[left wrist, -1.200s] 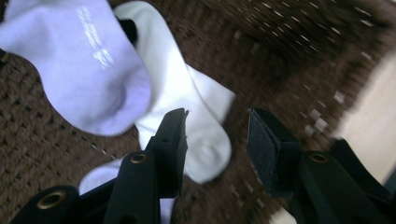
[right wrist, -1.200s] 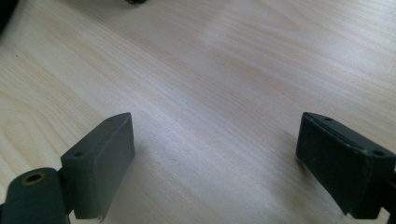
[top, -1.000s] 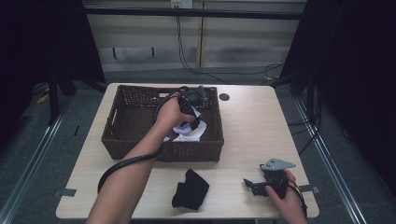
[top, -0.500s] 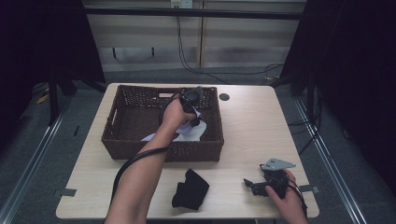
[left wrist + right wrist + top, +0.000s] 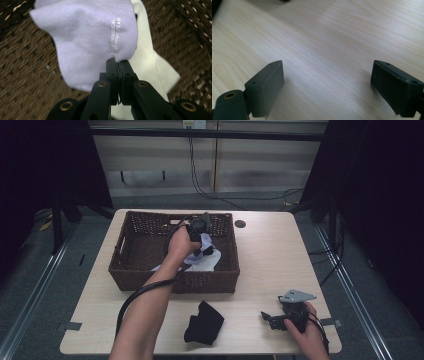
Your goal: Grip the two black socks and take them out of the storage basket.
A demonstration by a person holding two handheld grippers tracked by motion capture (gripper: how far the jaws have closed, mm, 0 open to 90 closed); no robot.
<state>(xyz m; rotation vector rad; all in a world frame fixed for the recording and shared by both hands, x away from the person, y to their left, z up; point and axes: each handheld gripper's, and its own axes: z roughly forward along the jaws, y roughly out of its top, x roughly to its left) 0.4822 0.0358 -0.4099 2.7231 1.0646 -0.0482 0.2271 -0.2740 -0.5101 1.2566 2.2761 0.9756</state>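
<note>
Lilac cloth [image 5: 85, 42] hangs just ahead of the left gripper [image 5: 117, 62], whose jaws have just been closing and now stand pressed together on its lower edge. It is soft, pale purple knit with a small line of white print near the pinched corner; part of it reads "WITHOUT FEAR", the rest is too small to read. Its top runs off the edge of the left gripper view. Right behind it, to the gripper's right, lies a white cloth [image 5: 150, 62], half covered by the lilac one. Both sit inside the basket [image 5: 132, 270], and brown weave shows all round the gripper. From the high view the left gripper [image 5: 199, 236] points down into the basket, and the hand covers much of the cloth [image 5: 205, 242], so the pinch itself can't be made out from there.

The right gripper [image 5: 327, 82] rests low over bare tabletop [image 5: 337, 37], jaws spread wide with nothing between them. In the high view the right gripper [image 5: 272, 319] has a black cloth [image 5: 204, 322] well apart on its far side, its folds too dark to read.
</note>
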